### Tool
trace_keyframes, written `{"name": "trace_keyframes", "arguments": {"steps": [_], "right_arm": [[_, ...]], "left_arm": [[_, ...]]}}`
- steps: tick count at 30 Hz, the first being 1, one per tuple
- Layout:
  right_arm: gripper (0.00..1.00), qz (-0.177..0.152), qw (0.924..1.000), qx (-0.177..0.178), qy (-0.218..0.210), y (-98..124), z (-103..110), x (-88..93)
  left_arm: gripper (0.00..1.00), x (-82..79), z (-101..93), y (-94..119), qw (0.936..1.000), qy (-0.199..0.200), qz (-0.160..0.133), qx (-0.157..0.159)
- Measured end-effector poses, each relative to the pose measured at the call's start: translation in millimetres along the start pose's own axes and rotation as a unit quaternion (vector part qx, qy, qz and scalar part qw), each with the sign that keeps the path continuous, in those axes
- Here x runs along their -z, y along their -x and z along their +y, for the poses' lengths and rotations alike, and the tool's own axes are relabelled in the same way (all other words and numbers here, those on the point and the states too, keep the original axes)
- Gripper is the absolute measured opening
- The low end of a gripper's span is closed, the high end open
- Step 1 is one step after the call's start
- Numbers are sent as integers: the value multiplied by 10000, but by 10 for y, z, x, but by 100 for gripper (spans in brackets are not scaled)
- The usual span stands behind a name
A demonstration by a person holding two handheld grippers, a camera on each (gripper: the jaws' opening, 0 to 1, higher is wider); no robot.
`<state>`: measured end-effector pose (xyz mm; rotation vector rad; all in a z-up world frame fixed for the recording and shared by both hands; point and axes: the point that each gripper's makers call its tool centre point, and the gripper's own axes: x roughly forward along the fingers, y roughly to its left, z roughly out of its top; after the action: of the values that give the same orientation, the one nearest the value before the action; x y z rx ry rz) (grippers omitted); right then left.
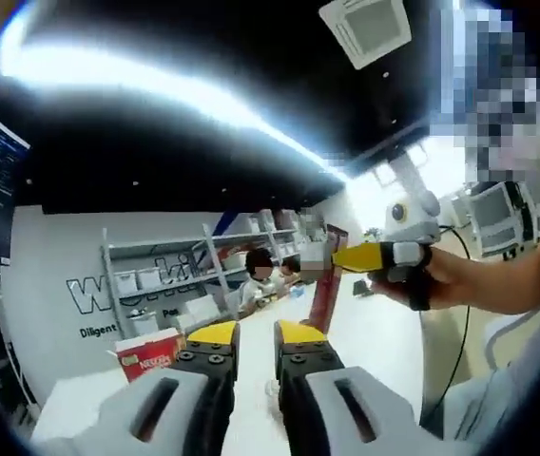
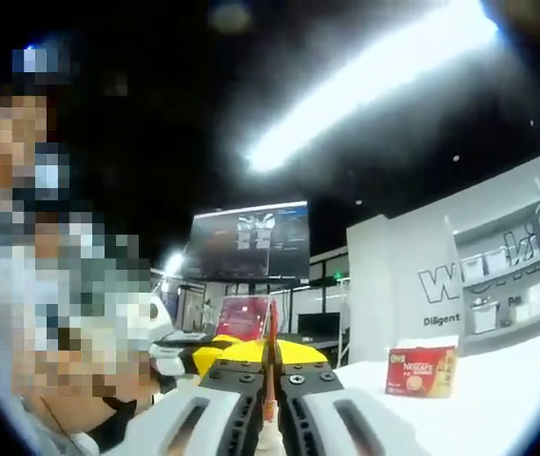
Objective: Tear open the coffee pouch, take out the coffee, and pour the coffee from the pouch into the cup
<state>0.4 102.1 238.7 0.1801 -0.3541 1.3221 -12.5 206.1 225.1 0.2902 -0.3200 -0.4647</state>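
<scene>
Left tongs sitting released in the left gripper view, yellow tips apart, nothing between them, angled up over a white tabletop. Further out in that same view, right tongs coming in from the right, gripped by a person's hand, clenched on the top edge of a dark red coffee pouch that hangs down above the tabletop. Can't tell if the pouch is torn open.

In the right gripper view, right tongs squeezed nearly together on that pouch, seen edge-on as a thin red strip running up between the yellow tips. Left tongs off to the left and slightly behind, yellow jaws poking out.

Red Nescafe box standing on the tabletop at the left of the left gripper view, well apart from the pouch; same box at the right of the right gripper view. Shelving with white bins against the back wall, big wall screen glowing behind. Bright ceiling light strip overhead.
</scene>
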Motion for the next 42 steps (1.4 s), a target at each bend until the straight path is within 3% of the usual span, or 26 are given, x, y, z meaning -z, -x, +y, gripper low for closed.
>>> {"name": "trace_keyframes", "arguments": {"steps": [5, 13, 19, 24, 28, 29, 32, 37, 40, 42], "right_arm": [[3, -114, 9999, 37, -83, 42, -28, -41], [3, -243, 9997, 32, -95, 31, 26, -81], [3, -167, 9998, -92, -51, -43, 90, -136], [3, 6, 10000, -27, 80, -57, 72, -82], [3, -470, 9988, 36, 155, 38, 58, -219], [3, -627, 9979, 66, 161, 97, 42, -201], [3, -406, 9988, 192, -192, 175, -58, 33], [3, -635, 9977, 238, -2, 234, -53, -132], [3, -316, 9992, 223, -81, 198, -88, 25], [3, -390, 9990, 195, -119, 220, -73, -3]], "left_arm": [[17, 32, 112, 40, 9999, 22, 40, -150], [16, 28, 98, 42, 9998, -17, 61, -171], [16, 6, 94, 48, 9999, -18, 13, -165], [16, 1, 94, 51, 9998, -23, 20, -177], [17, -38, 76, 55, 9999, -41, -39, -155], [17, -57, 73, 61, 9999, 2, -86, -145], [17, -60, 81, 60, 9998, 11, -97, -151], [17, -14, 82, 52, 9999, -17, -16, -156], [17, -27, 90, 51, 9999, -26, -29, -165], [16, -32, 92, 48, 9999, -18, -38, -162]]}}
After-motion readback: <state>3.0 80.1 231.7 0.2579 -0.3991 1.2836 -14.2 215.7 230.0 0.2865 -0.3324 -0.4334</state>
